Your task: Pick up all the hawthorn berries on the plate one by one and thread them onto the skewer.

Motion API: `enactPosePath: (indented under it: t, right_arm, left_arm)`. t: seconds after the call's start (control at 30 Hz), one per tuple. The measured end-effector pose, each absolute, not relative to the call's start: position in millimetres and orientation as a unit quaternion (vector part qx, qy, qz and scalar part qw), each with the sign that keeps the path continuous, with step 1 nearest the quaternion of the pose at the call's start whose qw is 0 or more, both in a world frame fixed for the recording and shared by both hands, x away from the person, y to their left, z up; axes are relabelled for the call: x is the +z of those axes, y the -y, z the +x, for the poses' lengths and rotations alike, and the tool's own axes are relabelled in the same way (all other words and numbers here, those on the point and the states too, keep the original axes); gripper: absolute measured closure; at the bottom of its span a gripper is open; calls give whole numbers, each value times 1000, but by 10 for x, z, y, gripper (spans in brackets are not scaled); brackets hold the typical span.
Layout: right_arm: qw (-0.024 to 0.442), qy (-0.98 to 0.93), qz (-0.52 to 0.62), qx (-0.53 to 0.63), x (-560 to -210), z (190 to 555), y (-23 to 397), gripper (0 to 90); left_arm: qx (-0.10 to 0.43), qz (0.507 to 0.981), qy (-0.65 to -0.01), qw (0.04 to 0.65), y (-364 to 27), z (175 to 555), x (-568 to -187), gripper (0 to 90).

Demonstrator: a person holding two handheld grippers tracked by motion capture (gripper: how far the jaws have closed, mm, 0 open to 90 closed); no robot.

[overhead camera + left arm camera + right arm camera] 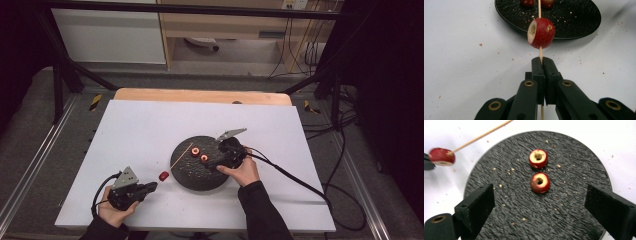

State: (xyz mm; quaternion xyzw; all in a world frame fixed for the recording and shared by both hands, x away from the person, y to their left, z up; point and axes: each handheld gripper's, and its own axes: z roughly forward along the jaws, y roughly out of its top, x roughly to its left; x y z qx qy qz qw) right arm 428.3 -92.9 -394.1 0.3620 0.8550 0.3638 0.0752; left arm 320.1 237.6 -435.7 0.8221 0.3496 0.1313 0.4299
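Observation:
My left gripper (542,60) is shut on a thin wooden skewer (540,53) that runs away from it over the black plate (576,22). A red cored fruit piece (541,33) is threaded on the skewer just beyond the fingertips. In the high view that gripper (151,187) lies near the table's front left, with the skewered fruit (163,175) beside the plate's left rim. My right gripper (541,207) hovers open over the plate (574,170), jaws wide apart. Two more cored red fruit pieces (538,158) (540,182) lie on the plate ahead of it, untouched.
The round black plate (187,175) sits mid-table on a white sheet (140,125), dusted with crumbs. Cables trail from both grippers, the right one (295,180) across the sheet's right side. Beyond the wooden table edge (200,95) lie floor rails and a metal frame.

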Motion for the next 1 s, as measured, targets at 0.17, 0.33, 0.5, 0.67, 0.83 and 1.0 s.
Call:
enactPosePath:
  t: [0.17,0.33,0.5,0.67,0.83,1.0]
  right_arm:
    - [75,-875,351,325,-3922,4382,844,101]
    - [72,-888,341,300,-3926,4462,755,123]
    - [61,-898,333,280,-3957,4540,664,146]
    - [52,-904,330,265,-3999,4610,592,195]
    - [46,-908,330,254,-4019,4669,554,275]
    - [36,-911,335,239,-4035,4707,520,366]
  left_arm:
    - [130,822,-352,429,-2382,3212,-4368,882]
    - [129,820,-355,430,-2391,3218,-4367,882]
    - [129,820,-356,428,-2391,3220,-4373,882]
    - [128,819,-359,428,-2403,3226,-4374,882]
    - [128,820,-359,427,-2400,3228,-4379,882]
    - [127,821,-359,426,-2403,3228,-4379,882]
